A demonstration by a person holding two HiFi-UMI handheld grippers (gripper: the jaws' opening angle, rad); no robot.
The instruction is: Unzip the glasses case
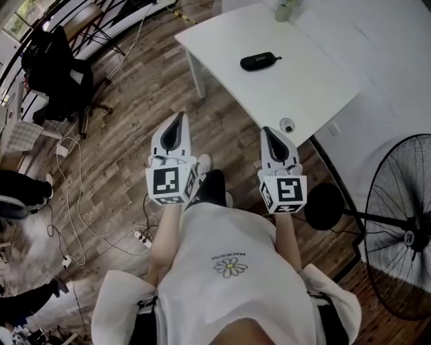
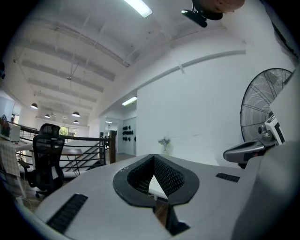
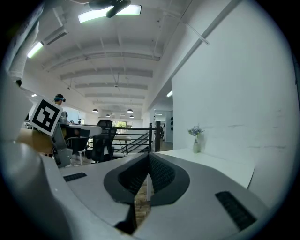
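A black glasses case lies zipped on the white bench, well ahead of the person. The left gripper and right gripper are held over the wooden floor, jaws closed and empty.

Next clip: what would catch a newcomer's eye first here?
The left gripper and right gripper, both shut and empty, hang over the wood floor, short of the white table. On that table lies the black glasses case, untouched. A big fan stands at right.

White table with black glasses case, vase, small round object
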